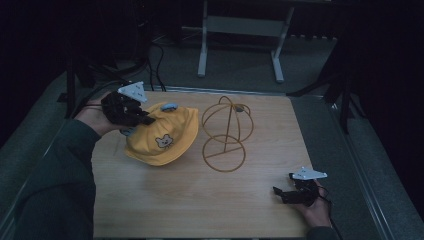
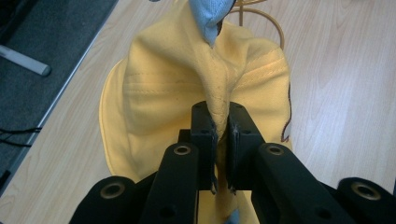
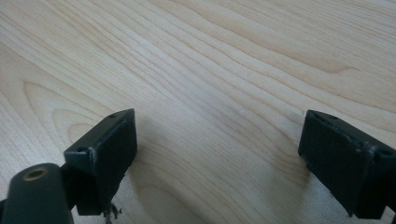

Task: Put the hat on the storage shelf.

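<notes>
**Hat pinched at crown, stand waiting alongside**

A pale wooden bench (image 1: 190, 200) is set in a dark room. A yellow hat (image 1: 161, 134) with a bear patch is lifted at one side, its far brim low at the bench, just beside a gold wire stand (image 1: 225, 134). The left gripper (image 2: 222, 133) has its fingers (image 2: 204, 135) clamped on a fold of the hat's crown. The right gripper (image 3: 217, 154) rests near the bench's near right corner, fingers wide apart, nothing between them.

Judgement: the hat is probably meant for the stand. It should be raised until the brim clears the wire dome, centred, then lowered; the free gripper could steady the base.
</notes>
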Motion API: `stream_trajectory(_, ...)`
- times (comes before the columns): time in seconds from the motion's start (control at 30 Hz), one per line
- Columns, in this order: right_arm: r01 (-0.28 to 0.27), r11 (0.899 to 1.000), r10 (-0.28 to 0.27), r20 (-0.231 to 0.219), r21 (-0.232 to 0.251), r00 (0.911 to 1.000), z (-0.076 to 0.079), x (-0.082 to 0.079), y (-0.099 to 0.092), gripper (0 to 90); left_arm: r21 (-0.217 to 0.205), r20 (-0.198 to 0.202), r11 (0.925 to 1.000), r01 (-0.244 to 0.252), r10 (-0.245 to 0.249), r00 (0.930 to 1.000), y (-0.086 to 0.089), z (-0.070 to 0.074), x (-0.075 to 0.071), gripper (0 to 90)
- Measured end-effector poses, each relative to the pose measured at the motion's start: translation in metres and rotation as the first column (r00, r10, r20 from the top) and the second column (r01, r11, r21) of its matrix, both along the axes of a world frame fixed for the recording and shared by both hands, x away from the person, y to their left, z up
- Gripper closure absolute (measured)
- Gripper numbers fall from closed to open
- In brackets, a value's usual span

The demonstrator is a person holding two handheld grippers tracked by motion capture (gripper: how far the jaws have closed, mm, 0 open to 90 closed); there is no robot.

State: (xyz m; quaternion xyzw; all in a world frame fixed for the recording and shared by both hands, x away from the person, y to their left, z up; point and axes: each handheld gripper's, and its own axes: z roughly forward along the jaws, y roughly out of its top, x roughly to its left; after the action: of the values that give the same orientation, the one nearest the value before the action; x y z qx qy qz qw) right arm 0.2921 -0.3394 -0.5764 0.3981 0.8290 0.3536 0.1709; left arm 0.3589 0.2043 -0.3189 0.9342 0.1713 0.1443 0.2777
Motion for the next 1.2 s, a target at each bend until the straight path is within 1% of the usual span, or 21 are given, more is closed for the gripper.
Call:
stream_trajectory(0.23, -0.002, 1.0, 0.002, 0.0, 0.0, 1.0, 0.0, 0.0, 0.0, 11.4, -0.02, 0.028, 0.9998, -0.006, 0.007, 0.9996, -0.001, 0.007, 0.001, 83.2)
stream_trajectory(0.3, -0.004, 1.0, 0.004, 0.001, -0.001, 1.0, 0.0, 0.0, 0.0, 11.4, -0.028, 0.029, 0.9996, -0.009, 0.01, 0.9995, -0.001, 0.008, 0.001, 83.2)
stream_trajectory(0.47, -0.002, 1.0, 0.002, 0.0, 0.0, 1.0, 0.0, 0.0, 0.0, 11.4, -0.025, 0.031, 0.9996, -0.011, 0.012, 0.9995, -0.001, 0.01, 0.002, 83.2)
stream_trajectory(0.9, -0.003, 1.0, 0.003, -0.001, -0.002, 1.0, 0.0, 0.0, 0.0, 11.4, -0.056, 0.047, 0.9982, -0.019, 0.022, 0.9987, 0.001, 0.021, 0.006, 83.2)
stream_trajectory(1.1, -0.003, 1.0, 0.003, -0.001, -0.002, 1.0, 0.0, 0.0, 0.0, 11.4, -0.072, 0.047, 0.9972, -0.018, 0.021, 0.9987, 0.001, 0.024, 0.007, 83.2)
stream_trajectory(1.2, -0.003, 1.0, 0.003, -0.001, -0.003, 1.0, 0.0, 0.0, 0.0, 11.4, -0.075, 0.049, 0.9972, -0.009, 0.013, 0.9987, 0.001, 0.027, 0.006, 83.2)
